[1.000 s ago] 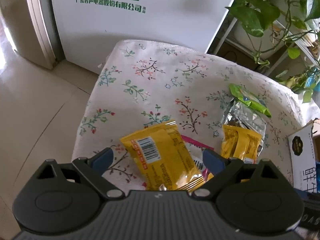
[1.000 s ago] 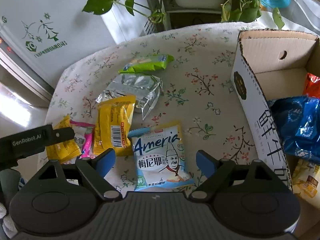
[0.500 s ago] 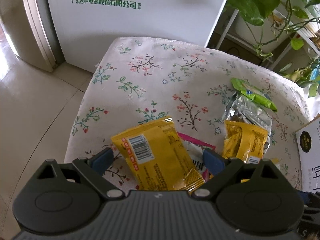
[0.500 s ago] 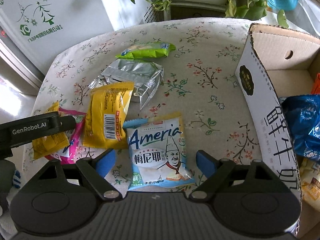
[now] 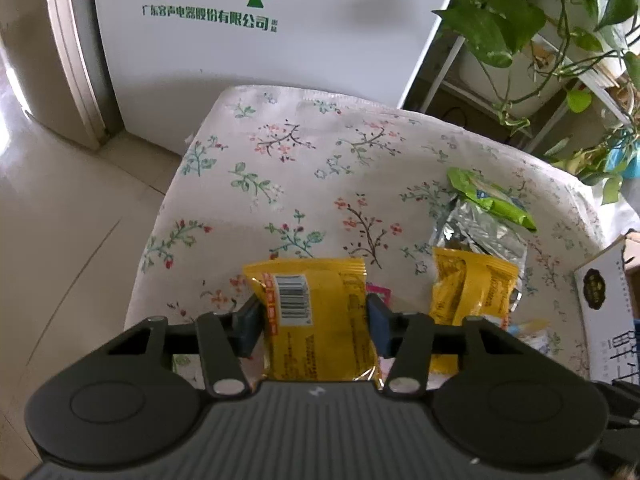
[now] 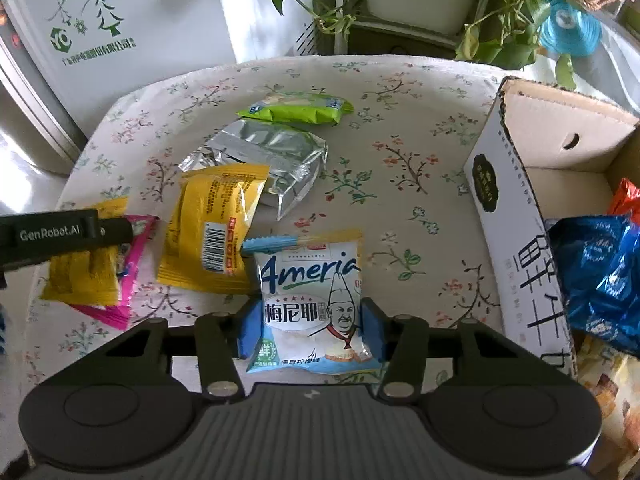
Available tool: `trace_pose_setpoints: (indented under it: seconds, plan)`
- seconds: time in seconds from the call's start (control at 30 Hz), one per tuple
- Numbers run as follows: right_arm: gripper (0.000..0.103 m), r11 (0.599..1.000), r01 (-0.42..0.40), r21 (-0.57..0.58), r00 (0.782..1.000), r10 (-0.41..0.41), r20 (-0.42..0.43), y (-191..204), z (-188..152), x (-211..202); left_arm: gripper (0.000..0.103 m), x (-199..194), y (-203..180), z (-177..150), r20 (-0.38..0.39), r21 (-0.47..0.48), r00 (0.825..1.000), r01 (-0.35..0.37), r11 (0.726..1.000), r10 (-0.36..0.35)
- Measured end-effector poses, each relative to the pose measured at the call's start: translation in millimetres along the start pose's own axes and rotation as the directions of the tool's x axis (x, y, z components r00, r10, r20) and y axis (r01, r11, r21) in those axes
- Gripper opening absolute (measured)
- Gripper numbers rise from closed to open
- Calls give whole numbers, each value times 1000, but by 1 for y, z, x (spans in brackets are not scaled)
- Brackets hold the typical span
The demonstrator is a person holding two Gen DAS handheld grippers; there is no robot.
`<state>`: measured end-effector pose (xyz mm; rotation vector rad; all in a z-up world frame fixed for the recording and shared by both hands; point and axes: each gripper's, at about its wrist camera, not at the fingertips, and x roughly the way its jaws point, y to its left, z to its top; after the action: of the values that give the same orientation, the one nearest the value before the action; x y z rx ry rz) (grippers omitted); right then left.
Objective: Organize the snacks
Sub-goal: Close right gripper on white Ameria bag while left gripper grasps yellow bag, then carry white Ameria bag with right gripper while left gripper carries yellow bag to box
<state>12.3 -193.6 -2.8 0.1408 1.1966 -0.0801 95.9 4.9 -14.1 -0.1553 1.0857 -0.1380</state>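
Note:
My left gripper is shut on a yellow snack packet with a barcode, at the near left of the floral-cloth table. My right gripper is shut on a white-and-blue "Ameria" packet. In the right wrist view the left gripper shows at far left over a yellow packet and a pink packet. A second yellow packet, a silver bag and a green packet lie on the cloth.
An open cardboard box stands at the right with a blue bag and an orange packet inside. A white appliance stands behind the table. Potted vines hang at the back right. Tiled floor lies left.
Both grippers were open around their packets; now both have closed on them. The left's yellow packet has turned straight between the fingers.

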Motion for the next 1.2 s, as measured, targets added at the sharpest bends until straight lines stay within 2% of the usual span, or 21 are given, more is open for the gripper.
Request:
trace_pose_setpoints:
  seconds: [0.33,0.6,1.2]
  plan:
    - [57,998,-66,13,997,66,49,0,2,-23,50,-24,1,0,33,-14,999,30,999,-29]
    - [57,996,-89,29,992,86,88,-6,2,-39,50,-39,0,-4,59,-9,997,41,999,-40]
    - [58,992,-124,26,986,121,113,-14,-2,-56,50,-39,-17,-13,54,33,997,52,998,-53]
